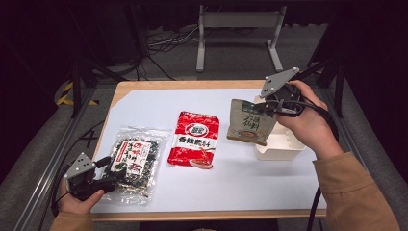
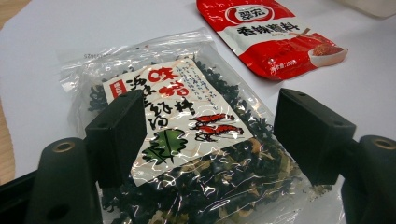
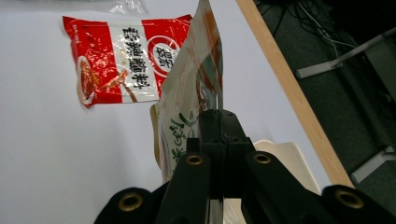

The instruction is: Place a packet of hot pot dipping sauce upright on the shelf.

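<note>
Table (image 1: 144, 89): wooden top under a white sheet, pale wood bare along the far edge and far left corner.
Room: dark all round; grey carpet, loose cables and a grey metal stand (image 1: 238, 21) beyond the far edge.
White tray (image 1: 284, 144): near the right edge, shallow, inside largely hidden behind the beige pouch; contents not readable.
Beige pouch (image 1: 248, 122): lifted off the sheet, hanging upright over the tray's left rim, pinched at its top right corner.
Right gripper (image 1: 269, 107): jaws pressed together on the pouch's top edge, held above the tray.
Red packet (image 1: 195, 138): flat at mid table, well apart from the tray.
Seaweed bag (image 1: 134, 161): clear, dark shreds inside, flat near the front left corner.
Left gripper (image 1: 111, 182): jaws spread, low over the bag's near end, pinching nothing.
</note>
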`<state>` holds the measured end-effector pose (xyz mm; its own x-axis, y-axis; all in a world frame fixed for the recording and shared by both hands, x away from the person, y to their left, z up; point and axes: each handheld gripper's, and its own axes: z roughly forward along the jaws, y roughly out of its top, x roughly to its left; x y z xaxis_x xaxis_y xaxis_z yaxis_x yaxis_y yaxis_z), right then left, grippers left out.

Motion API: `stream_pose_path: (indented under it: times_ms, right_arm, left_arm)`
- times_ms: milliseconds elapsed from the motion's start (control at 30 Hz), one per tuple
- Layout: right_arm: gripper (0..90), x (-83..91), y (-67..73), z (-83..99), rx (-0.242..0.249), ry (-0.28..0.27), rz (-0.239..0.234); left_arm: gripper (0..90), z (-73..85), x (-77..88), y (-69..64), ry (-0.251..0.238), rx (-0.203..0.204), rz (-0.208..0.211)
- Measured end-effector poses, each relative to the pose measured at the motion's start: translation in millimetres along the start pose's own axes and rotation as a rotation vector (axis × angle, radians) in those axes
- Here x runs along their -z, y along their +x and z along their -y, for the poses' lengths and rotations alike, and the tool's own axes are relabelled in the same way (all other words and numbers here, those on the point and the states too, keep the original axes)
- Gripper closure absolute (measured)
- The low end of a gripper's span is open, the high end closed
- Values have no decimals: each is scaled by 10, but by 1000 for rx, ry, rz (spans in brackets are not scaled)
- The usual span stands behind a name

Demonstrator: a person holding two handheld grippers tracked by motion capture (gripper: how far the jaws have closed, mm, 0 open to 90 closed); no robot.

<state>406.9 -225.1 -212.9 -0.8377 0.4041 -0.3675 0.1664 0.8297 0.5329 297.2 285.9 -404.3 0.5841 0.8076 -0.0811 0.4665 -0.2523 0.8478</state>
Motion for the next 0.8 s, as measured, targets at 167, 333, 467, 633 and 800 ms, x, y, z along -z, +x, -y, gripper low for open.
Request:
stream_pose_path:
  times_ms: [167, 333, 467, 633, 800]
  right_arm:
    - [900, 24, -123, 34, 13, -21, 47]
    - [900, 31, -231, 59, 6, -29, 69]
    - [900, 25, -309, 58, 7, -26, 86]
    - [900, 37, -378, 62, 14, -25, 105]
    - [900, 49, -482, 78, 26, -23, 127]
  left_arm:
    - [262, 18, 16, -7, 2, 2, -5]
    - [261, 31, 30, -8, 3, 3, -6]
    - [261, 27, 24, -8, 1, 4, -5]
    - [261, 20, 15, -7, 0, 2, -1]
    - [261, 20, 15, -3, -2, 1, 2]
